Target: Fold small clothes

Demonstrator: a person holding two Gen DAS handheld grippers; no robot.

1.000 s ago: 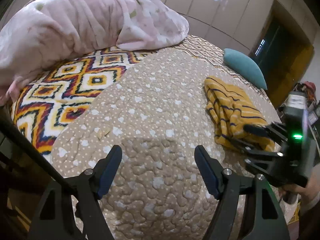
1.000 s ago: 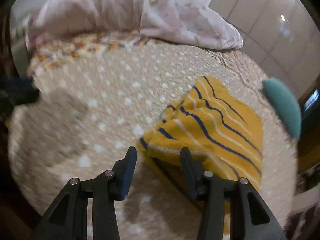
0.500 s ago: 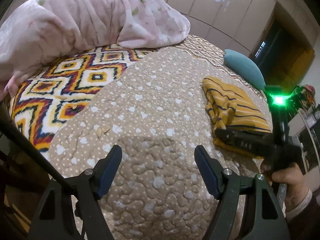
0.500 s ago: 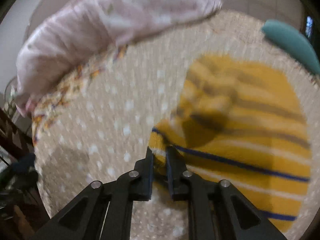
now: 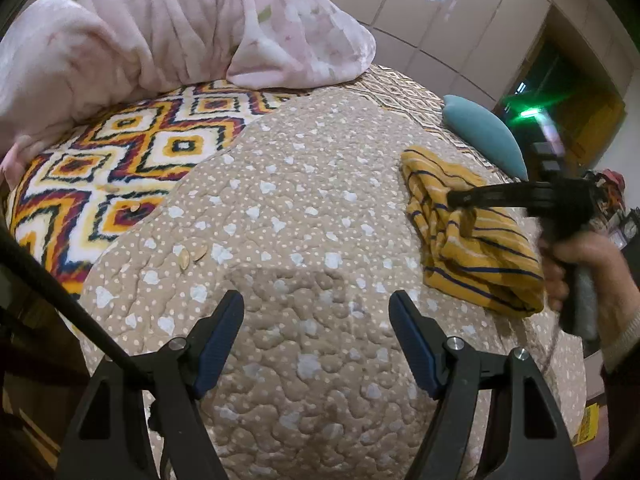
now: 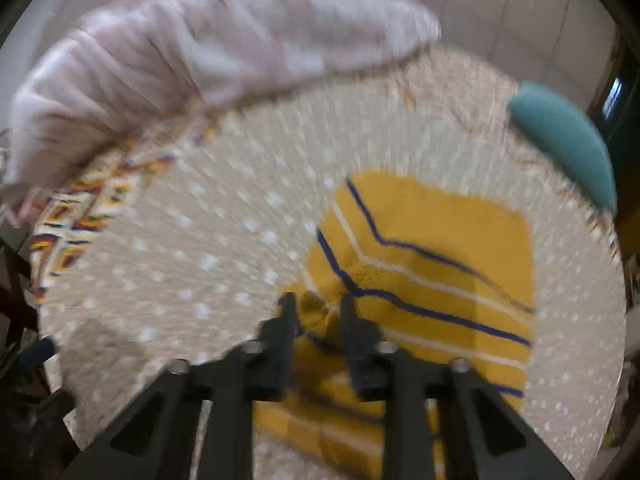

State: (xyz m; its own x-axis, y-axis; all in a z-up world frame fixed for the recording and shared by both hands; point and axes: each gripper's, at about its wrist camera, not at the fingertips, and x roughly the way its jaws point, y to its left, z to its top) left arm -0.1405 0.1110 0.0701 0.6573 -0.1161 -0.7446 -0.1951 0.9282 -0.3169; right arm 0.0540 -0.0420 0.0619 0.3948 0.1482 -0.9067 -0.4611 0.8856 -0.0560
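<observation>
A mustard-yellow garment with navy and white stripes [image 5: 480, 264] lies crumpled on the beige dotted quilt [image 5: 300, 200] at the right. My right gripper [image 5: 454, 198], held by a hand [image 5: 580, 264], reaches in from the right, its jaws closing on a raised fold of that garment. In the blurred right wrist view the right gripper [image 6: 317, 304] has yellow cloth pinched between its narrow-set fingers, with the rest of the garment [image 6: 440, 240] spread beyond. My left gripper [image 5: 316, 300] hovers open over bare quilt, well left of the garment, with nothing between its fingers.
A pink duvet [image 5: 160, 32] is heaped at the back left. A bright diamond-patterned blanket [image 5: 120, 168] shows beside the quilt. A teal pillow [image 5: 484, 136] lies behind the garment. Two small seed-like bits [image 5: 192, 256] rest on the quilt. The bed edge drops off at the front.
The right gripper swung over the garment, rolled, and its jaws went from apart to pinched on a fold of yellow cloth. The left gripper stayed where it was, open.
</observation>
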